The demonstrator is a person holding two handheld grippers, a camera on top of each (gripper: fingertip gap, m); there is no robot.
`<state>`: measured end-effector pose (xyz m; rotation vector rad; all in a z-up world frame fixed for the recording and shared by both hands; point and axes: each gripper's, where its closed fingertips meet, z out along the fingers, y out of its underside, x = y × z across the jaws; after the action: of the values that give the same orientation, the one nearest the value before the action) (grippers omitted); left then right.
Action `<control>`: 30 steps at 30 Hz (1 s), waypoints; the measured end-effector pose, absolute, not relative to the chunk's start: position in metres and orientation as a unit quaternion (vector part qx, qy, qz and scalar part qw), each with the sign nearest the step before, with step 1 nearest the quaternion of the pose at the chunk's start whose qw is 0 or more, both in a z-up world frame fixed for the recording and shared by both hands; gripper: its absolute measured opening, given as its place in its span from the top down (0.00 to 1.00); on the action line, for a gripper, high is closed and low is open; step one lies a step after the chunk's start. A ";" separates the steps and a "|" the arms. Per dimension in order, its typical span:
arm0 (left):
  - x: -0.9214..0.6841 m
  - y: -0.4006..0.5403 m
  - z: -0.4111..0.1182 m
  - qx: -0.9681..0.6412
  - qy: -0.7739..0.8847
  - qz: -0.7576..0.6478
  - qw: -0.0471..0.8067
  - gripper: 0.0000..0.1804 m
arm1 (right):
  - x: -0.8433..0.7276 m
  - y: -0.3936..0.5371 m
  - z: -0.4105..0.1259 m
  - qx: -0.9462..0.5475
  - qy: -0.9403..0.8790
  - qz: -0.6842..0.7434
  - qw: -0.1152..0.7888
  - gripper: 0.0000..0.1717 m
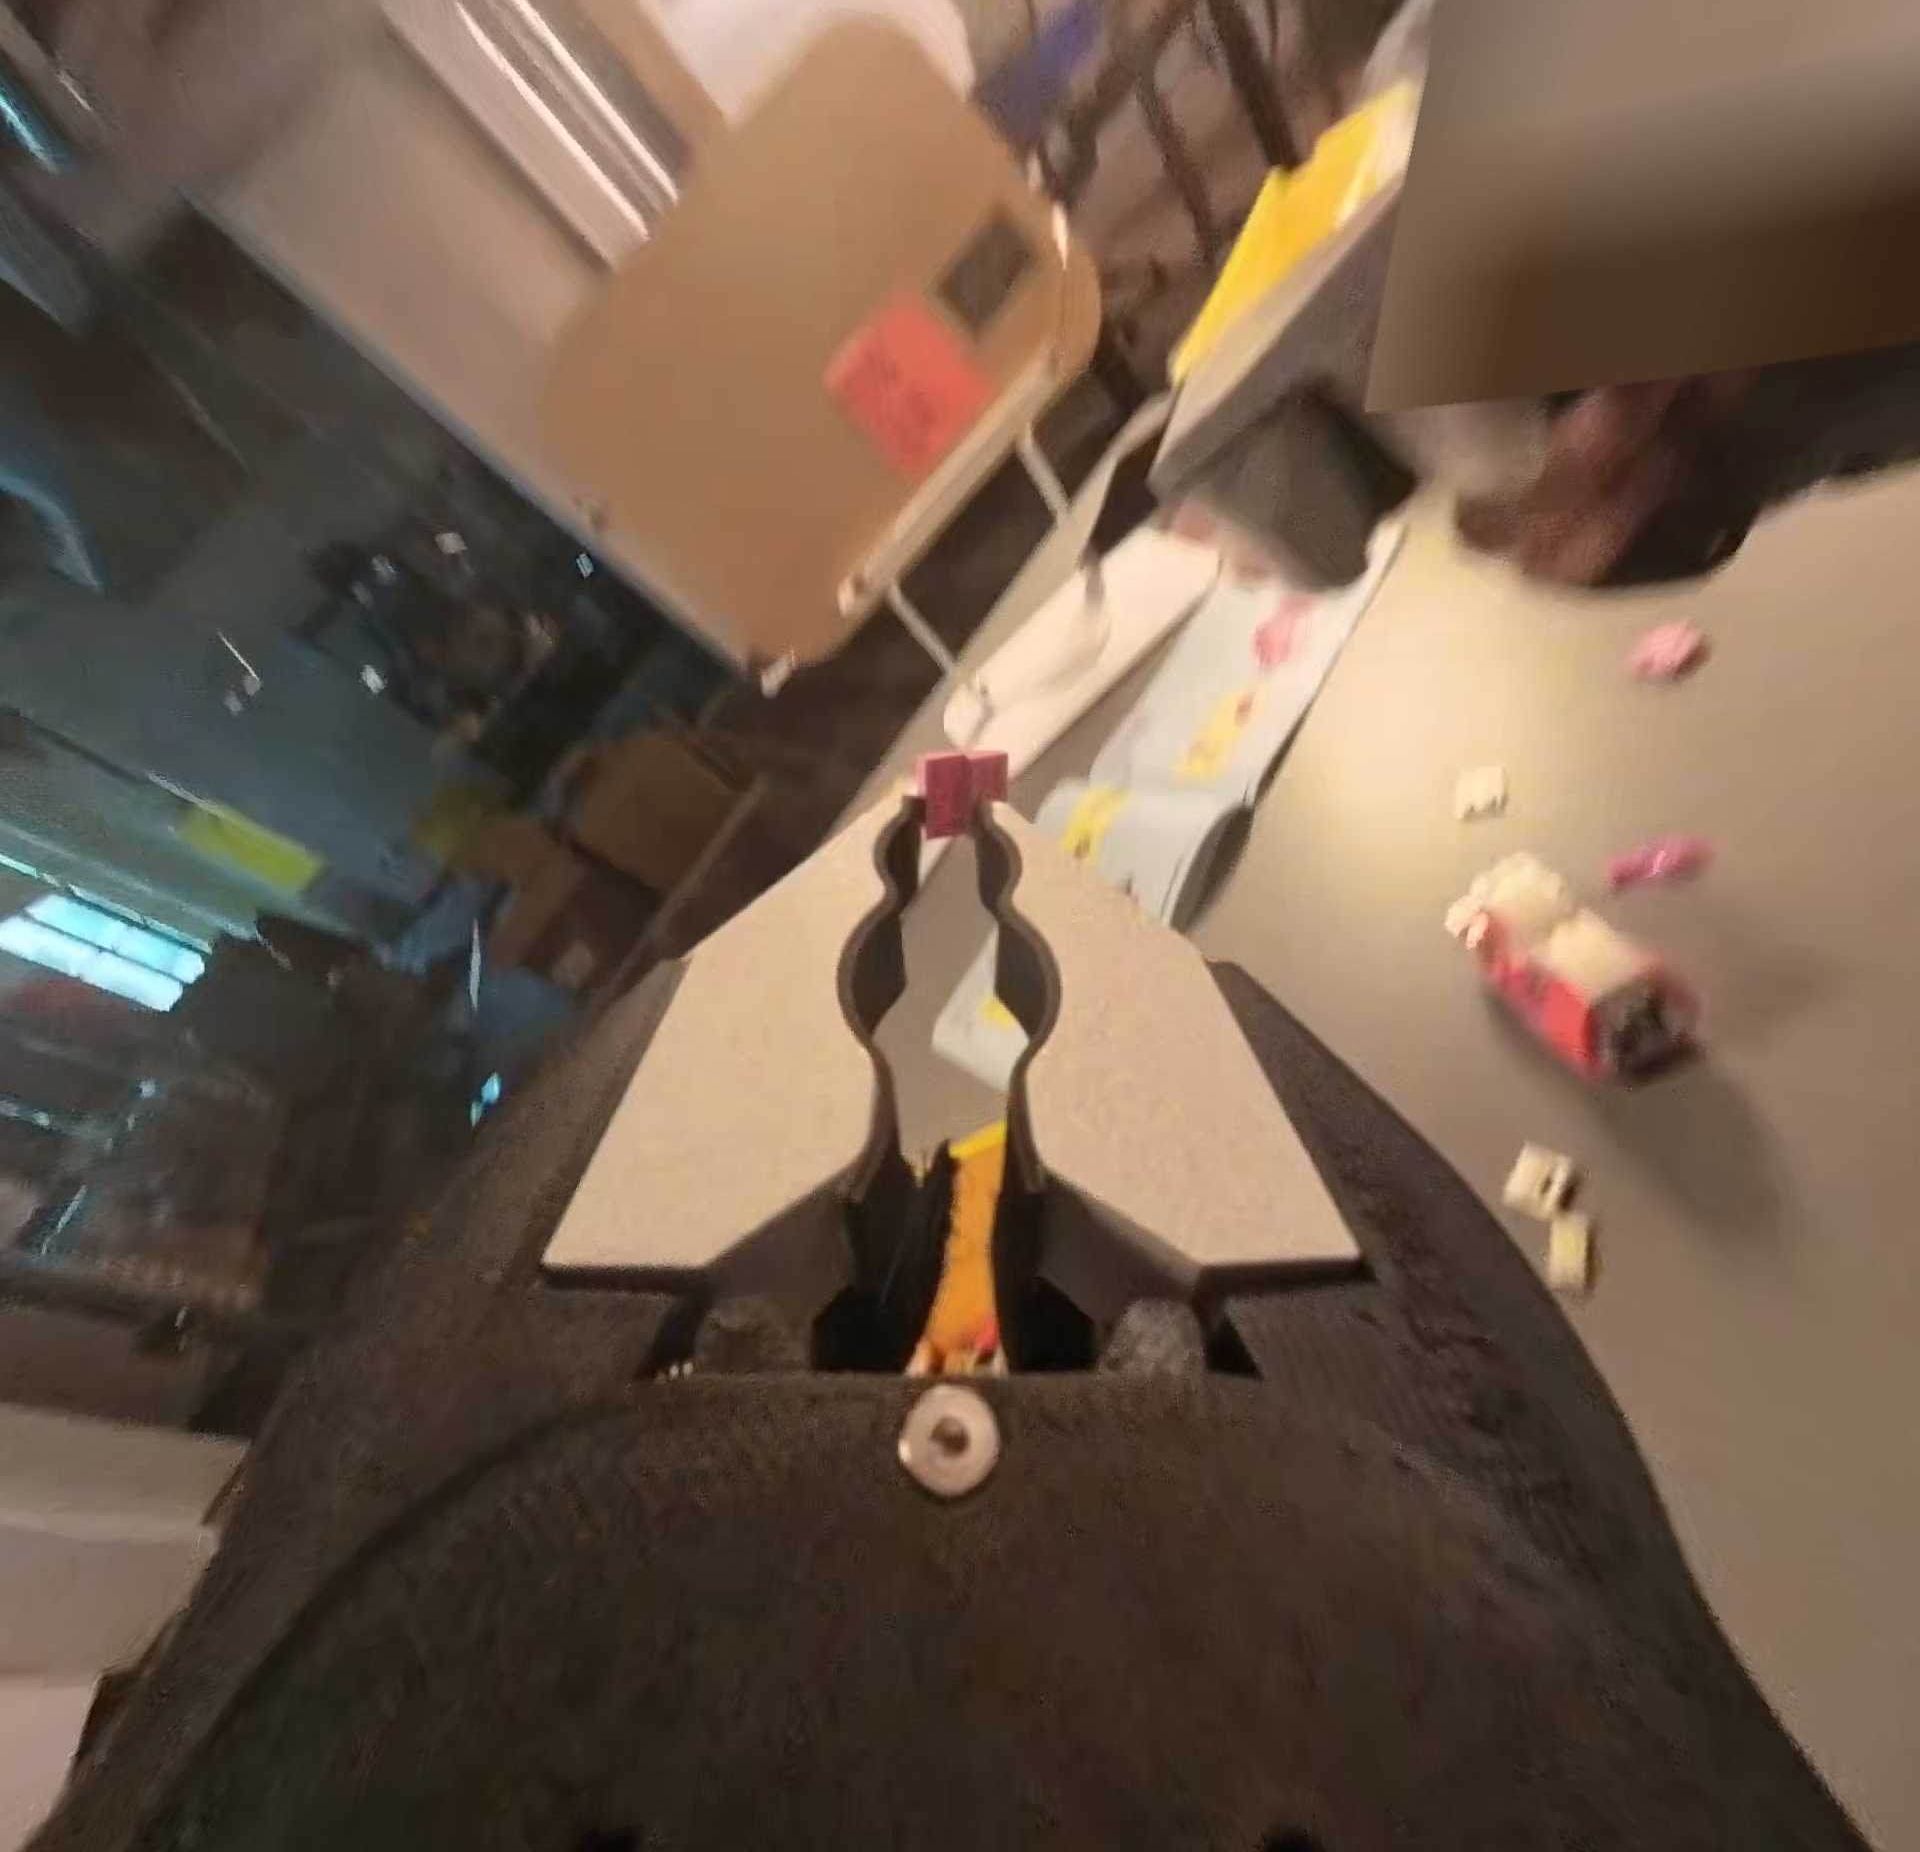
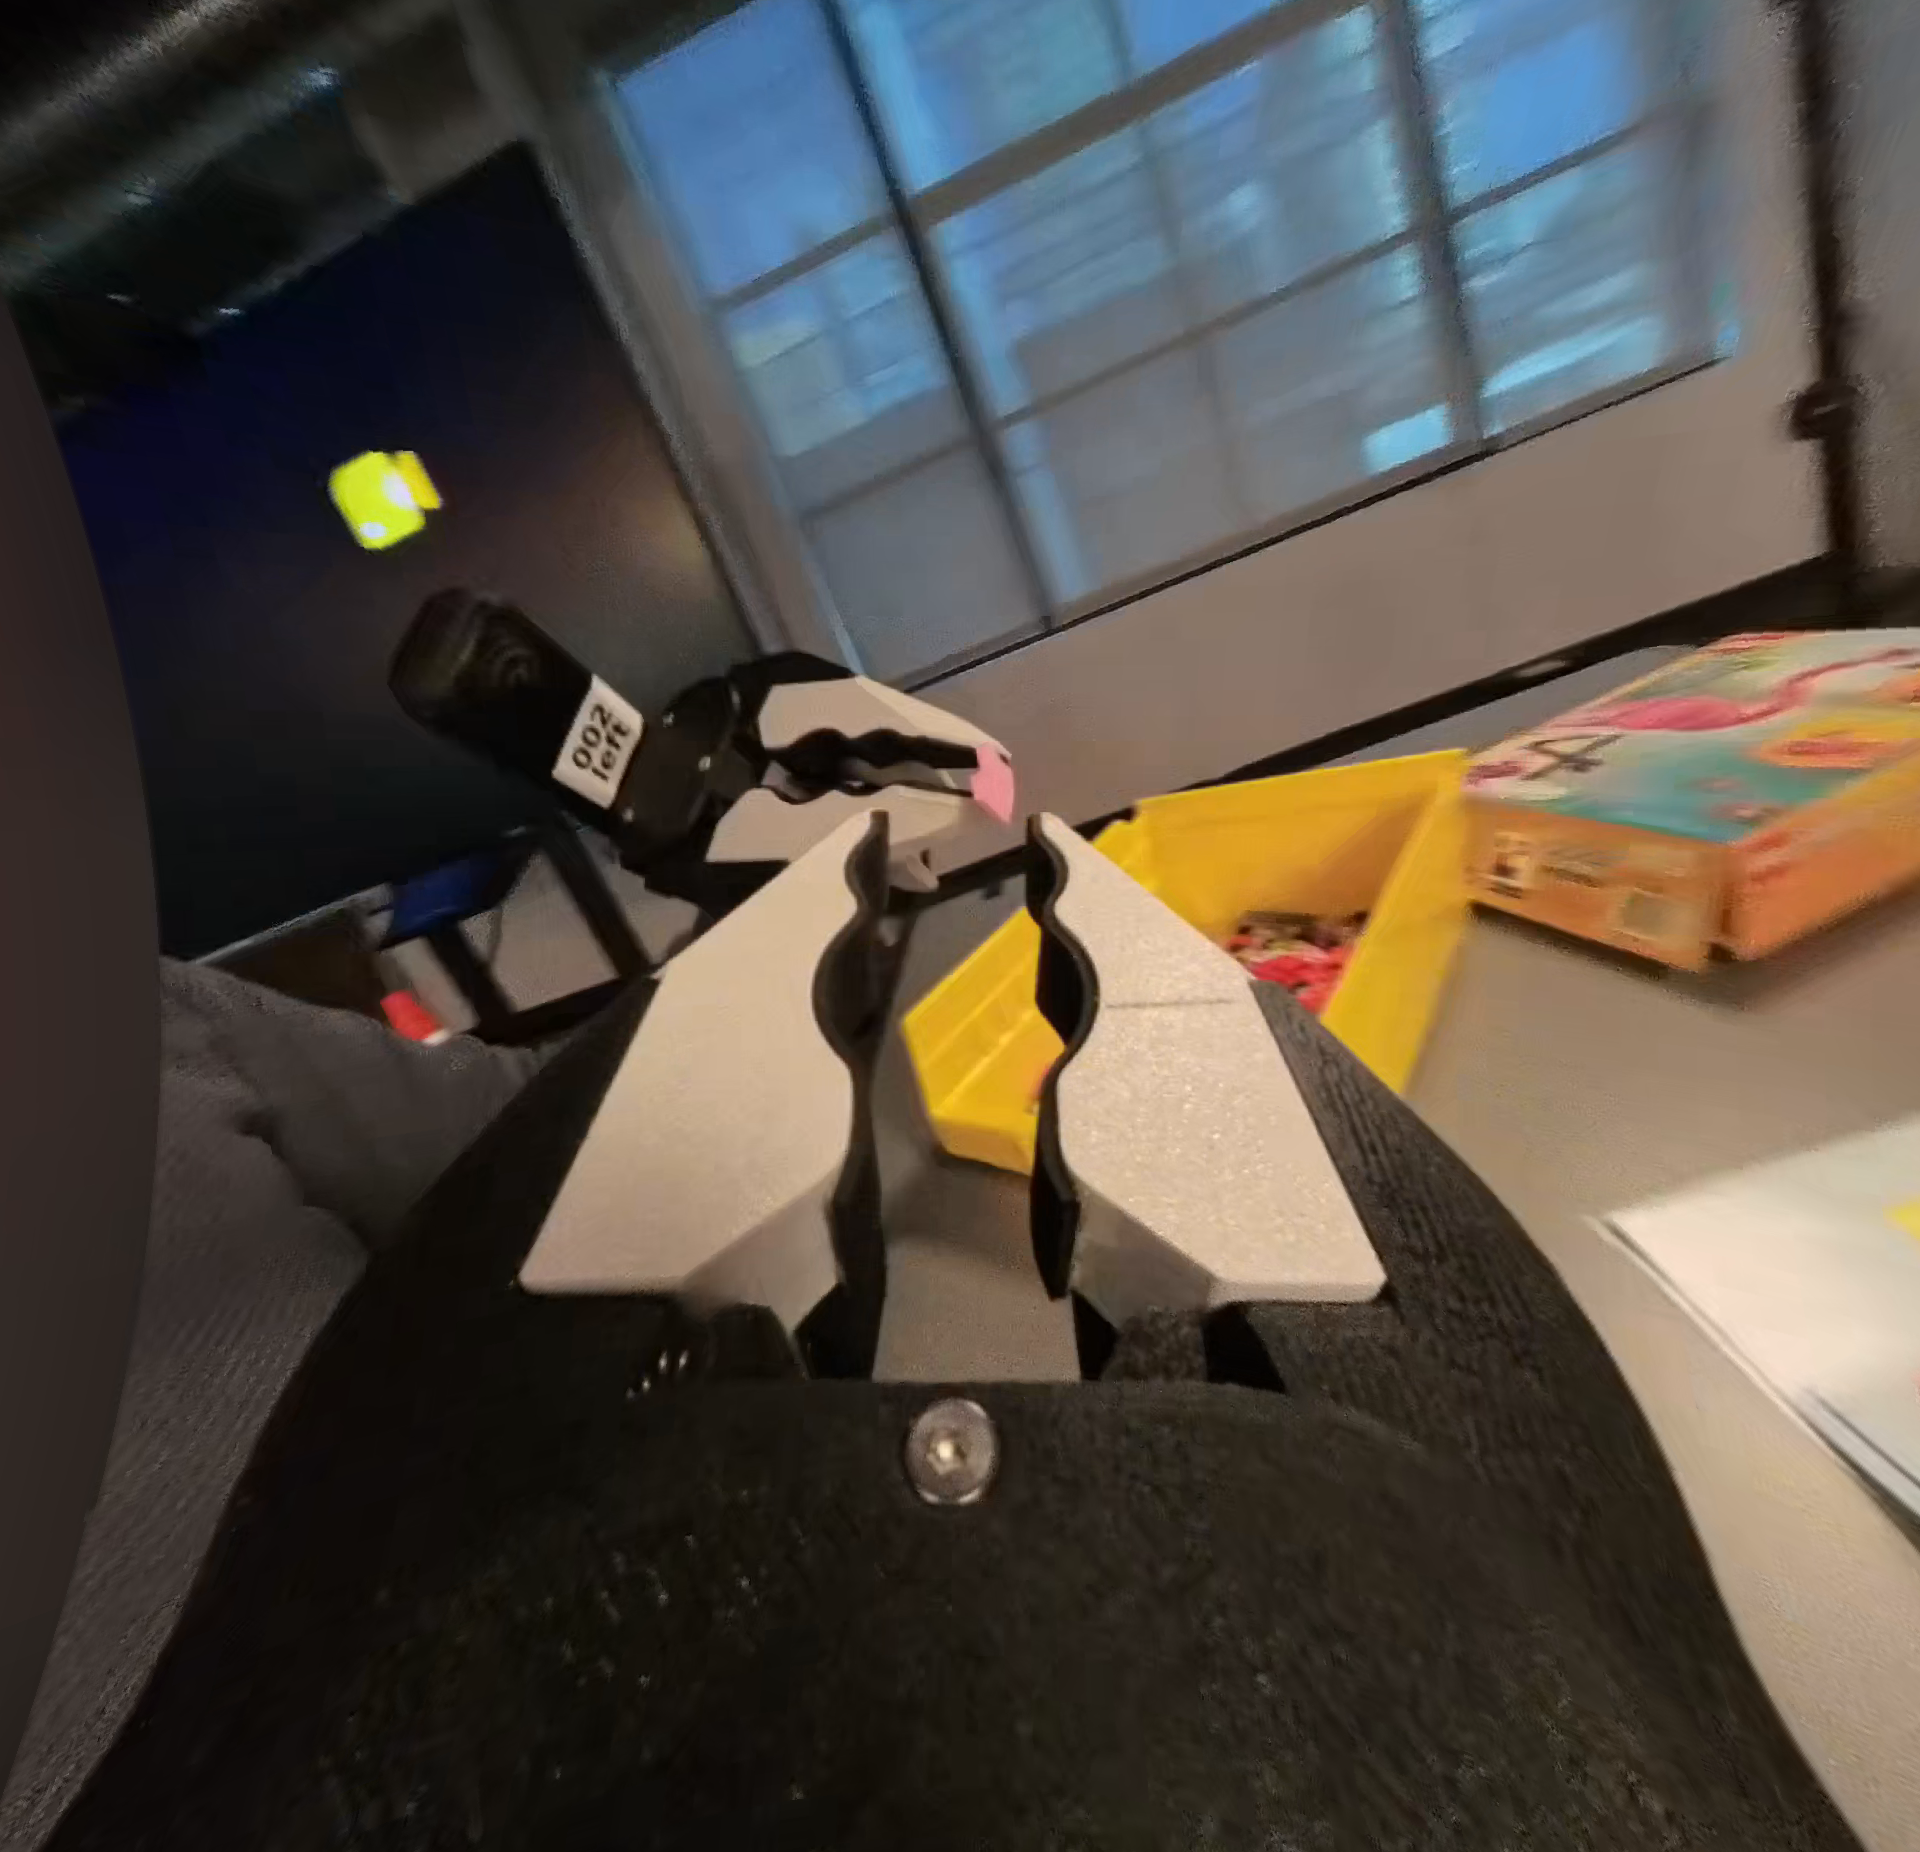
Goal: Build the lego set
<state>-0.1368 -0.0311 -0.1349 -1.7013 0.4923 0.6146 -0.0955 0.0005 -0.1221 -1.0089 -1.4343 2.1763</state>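
1. A small pink brick point(image 1: 958, 801) is clamped at the tips of the left gripper point(image 1: 951, 815), at frame centre.
2. The right gripper point(image 2: 956, 828) is held open and empty.
3. In the right wrist view, the pink brick point(image 2: 995, 786) is seen just above the open tips.

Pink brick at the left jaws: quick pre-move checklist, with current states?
1. Left gripper clamped on the pink brick: ok, pinched at the very tips.
2. Brick seated deep: not ok, it sticks out past the tips.
3. Right gripper free: ok, jaws apart, nothing between them.
4. Grippers apart: ok, though the brick hangs close above the right tips.
5. Yellow bin unobstructed: ok.
6. Left view sharp: not ok, blurred.
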 end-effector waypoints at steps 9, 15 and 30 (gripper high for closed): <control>-0.065 0.002 -0.132 -0.678 0.203 0.221 0.671 0.95 | -0.065 -0.001 -0.131 -0.315 -0.527 0.748 0.252 0.95; -0.043 0.020 -0.149 -0.686 0.221 0.219 0.658 0.95 | -0.042 0.013 -0.149 -0.319 -0.545 0.735 0.247 0.99; -0.015 0.052 -0.256 -0.777 0.120 0.103 0.609 0.91 | -0.013 0.122 -0.288 -0.295 -0.757 0.347 0.468 1.00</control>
<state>-0.0155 0.0521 -0.2562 -1.7948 0.2771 0.2388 -0.0133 0.1219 -0.2876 -0.7241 -1.8567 0.8518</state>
